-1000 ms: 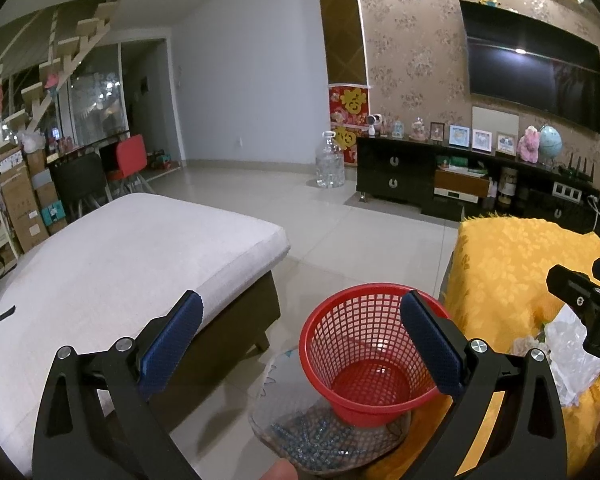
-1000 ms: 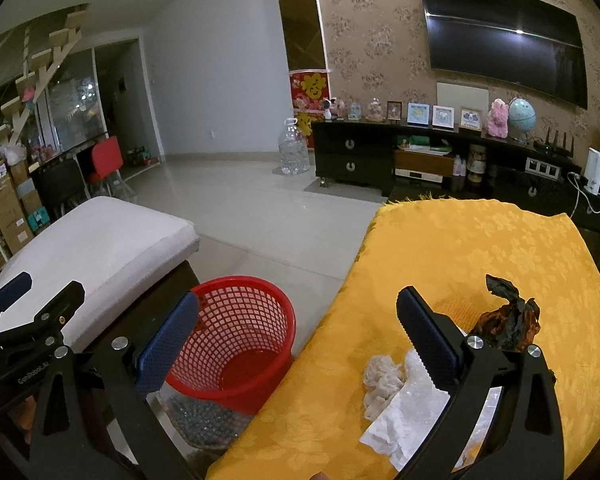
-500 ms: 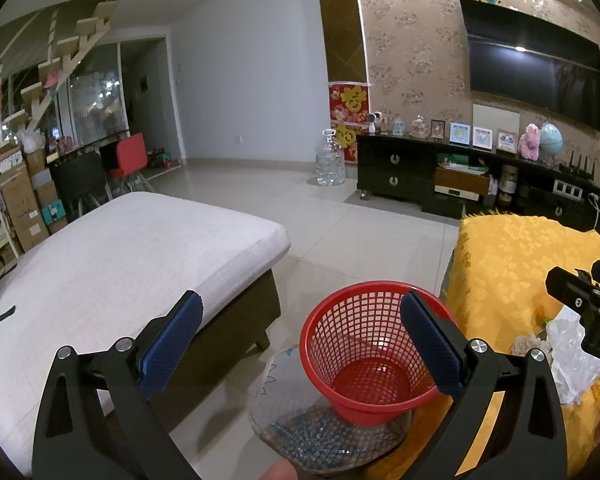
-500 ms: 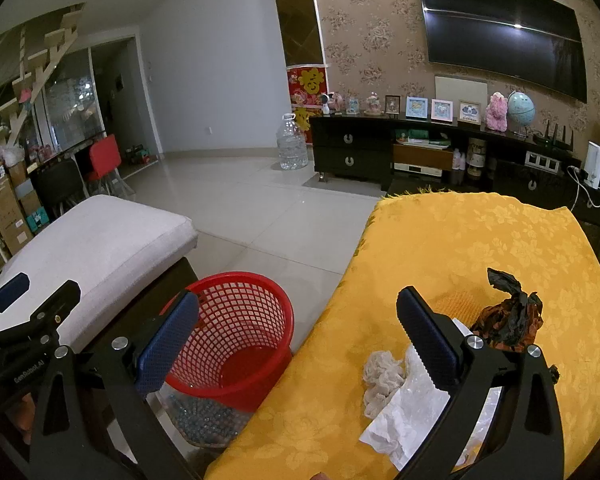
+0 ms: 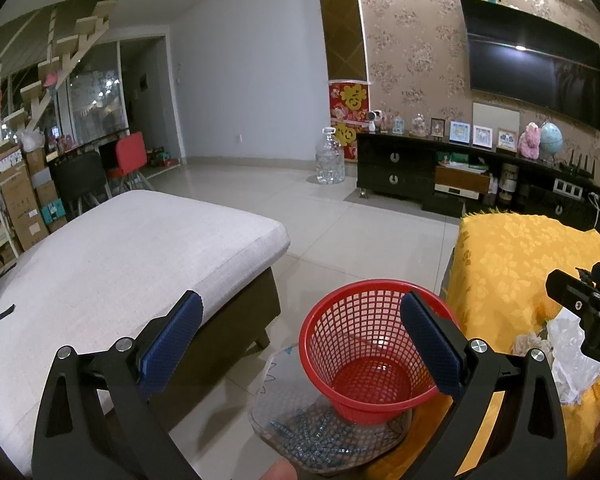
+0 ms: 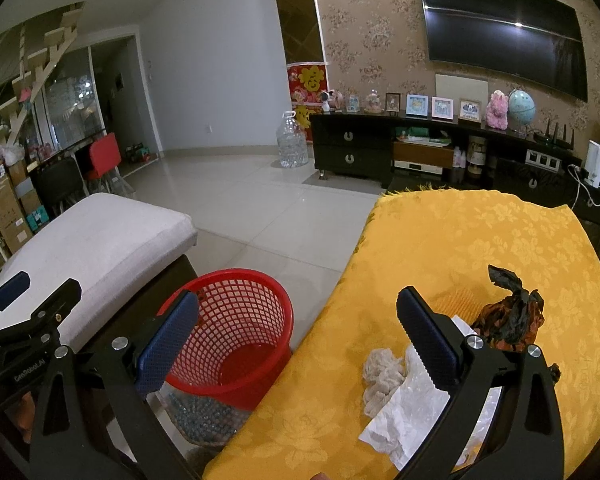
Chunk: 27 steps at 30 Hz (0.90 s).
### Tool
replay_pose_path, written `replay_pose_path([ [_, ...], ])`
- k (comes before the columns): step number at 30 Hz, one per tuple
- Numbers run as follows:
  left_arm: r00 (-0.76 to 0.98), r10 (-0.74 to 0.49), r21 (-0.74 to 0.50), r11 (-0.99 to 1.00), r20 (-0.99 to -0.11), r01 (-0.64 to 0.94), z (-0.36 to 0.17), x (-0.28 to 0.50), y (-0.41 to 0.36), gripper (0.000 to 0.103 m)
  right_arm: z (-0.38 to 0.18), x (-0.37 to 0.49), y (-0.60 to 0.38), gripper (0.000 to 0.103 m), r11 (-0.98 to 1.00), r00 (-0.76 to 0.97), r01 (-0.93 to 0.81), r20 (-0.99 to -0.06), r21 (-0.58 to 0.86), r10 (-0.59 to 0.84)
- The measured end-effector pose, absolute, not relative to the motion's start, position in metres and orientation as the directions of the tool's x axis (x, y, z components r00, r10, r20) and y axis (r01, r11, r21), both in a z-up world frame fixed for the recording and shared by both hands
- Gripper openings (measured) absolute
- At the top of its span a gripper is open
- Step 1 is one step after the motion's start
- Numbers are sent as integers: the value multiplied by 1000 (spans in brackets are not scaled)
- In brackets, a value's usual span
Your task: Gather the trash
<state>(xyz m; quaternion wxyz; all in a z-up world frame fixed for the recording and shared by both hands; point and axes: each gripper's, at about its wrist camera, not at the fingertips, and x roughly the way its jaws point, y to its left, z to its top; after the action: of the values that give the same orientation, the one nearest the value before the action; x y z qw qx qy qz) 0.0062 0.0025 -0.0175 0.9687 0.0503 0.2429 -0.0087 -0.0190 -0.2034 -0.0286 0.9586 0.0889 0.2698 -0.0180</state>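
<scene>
The left gripper [image 5: 300,336] is spread wide with nothing between its blue pads [image 5: 171,340]; its right pad overlaps the near rim of the red basket [image 5: 364,360], which sits at 5 o'clock in the left view. The basket is an open mesh pail standing on the tiled floor [image 5: 340,232]; its solid bottom shows bare, with no trash inside that can be seen. It rests on a clear round tray [image 5: 312,436] holding small bluish pieces, too small to tell what they are. At 9 o'clock lies a white cushioned bench [image 5: 120,252]. The right gripper [image 6: 296,332] is likewise wide and holds nothing; it hovers over the near edge of the yellow cloth [image 6: 480,248], which covers a table just right of the basket. On the cloth, at 5 o'clock in the right view, lie a crumpled tissue [image 6: 382,372] touching a clear plastic wrapper [image 6: 416,412], and at 4 o'clock a dark crumpled wrapper [image 6: 508,312] just beyond the right pad. Far off at 1 o'clock a TV [image 6: 500,28] hangs above a black cabinet [image 6: 352,148].
</scene>
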Motion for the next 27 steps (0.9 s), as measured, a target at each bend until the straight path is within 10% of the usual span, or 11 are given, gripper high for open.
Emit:
replay_pose_path([
  [27,870,-4,117,991,-493,71,-30,4,-11,95,-42,-24,-207,96,983,844,90,-536,161,10],
])
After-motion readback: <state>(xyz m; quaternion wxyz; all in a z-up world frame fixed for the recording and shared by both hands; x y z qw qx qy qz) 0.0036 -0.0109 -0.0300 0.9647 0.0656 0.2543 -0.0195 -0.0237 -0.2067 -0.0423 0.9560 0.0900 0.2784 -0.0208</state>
